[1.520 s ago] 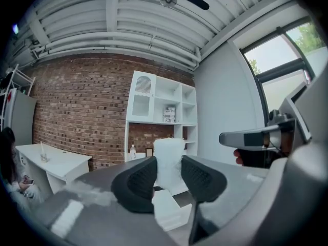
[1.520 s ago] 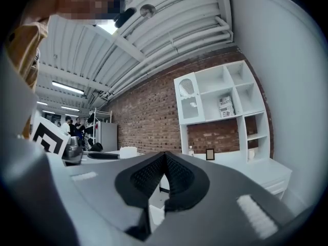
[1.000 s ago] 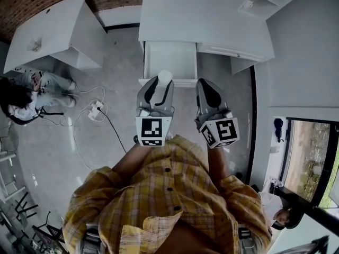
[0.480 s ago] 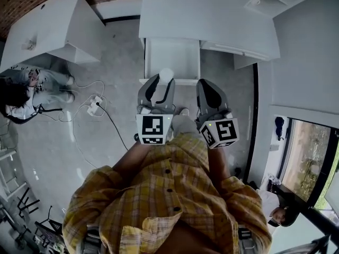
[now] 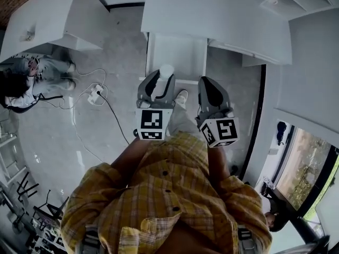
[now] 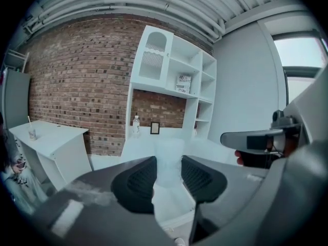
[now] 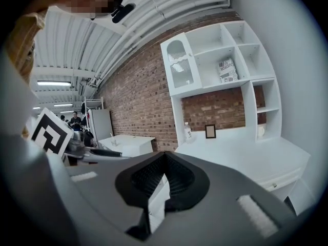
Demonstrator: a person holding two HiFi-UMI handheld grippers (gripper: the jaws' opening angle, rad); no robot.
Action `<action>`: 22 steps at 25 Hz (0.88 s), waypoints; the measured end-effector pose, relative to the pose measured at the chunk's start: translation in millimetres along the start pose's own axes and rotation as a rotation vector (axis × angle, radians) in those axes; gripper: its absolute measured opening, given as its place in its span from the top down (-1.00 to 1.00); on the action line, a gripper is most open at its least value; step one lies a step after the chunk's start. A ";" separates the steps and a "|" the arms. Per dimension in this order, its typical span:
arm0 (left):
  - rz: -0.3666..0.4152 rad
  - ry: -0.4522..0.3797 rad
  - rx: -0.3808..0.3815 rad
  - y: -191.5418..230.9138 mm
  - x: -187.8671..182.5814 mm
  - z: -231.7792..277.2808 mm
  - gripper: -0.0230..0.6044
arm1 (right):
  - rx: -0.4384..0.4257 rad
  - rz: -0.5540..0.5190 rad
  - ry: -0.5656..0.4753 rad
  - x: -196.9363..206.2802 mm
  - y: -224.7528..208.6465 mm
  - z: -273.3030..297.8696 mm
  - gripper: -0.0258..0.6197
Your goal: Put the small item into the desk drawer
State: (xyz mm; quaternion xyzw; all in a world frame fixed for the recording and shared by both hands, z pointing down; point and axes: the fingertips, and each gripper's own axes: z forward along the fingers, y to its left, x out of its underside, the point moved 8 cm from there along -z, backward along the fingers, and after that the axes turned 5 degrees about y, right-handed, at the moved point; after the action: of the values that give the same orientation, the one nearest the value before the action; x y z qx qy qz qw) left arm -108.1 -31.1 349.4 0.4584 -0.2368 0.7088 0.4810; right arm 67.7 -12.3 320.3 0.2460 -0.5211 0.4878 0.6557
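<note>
White tabletop [image 5: 212,15] against a brick wall [image 6: 77,76], white shelf unit [image 6: 174,81] standing on it, and the drawer [image 5: 177,49] is pulled open just ahead of both claws. The left claw [image 5: 158,83] is clamped on the small item [image 5: 166,71], a pale, cloudy little thing pinched between the two pads, poking out past the tips. The right claw [image 5: 211,91] rides beside it, jaws together, nothing in them.

And here's the change: over the last second both claws come forward and down, and the drawer slides closer under them. A shoe [image 5: 181,97] steps in below. The item now sits right over the drawer's front lip, where a second ago it hung short of it. Looks like the carry is nearly done. What's left is a little more reach over the open tray, then letting go.
</note>
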 end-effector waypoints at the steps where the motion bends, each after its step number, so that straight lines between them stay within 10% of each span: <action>1: -0.008 0.012 -0.003 1.2 0.6 5.8 0.41 | -0.002 0.002 0.006 0.6 -4.1 4.4 0.92; 22: -0.127 0.202 -0.050 22.2 37.5 120.4 0.41 | -0.066 0.064 0.161 53.5 -72.0 94.0 0.92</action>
State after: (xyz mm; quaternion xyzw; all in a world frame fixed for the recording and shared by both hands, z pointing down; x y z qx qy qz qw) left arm -81.6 -116.7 441.0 0.3865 -0.1755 0.7134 0.5576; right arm 89.5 -98.9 414.6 0.1678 -0.4900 0.5092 0.6873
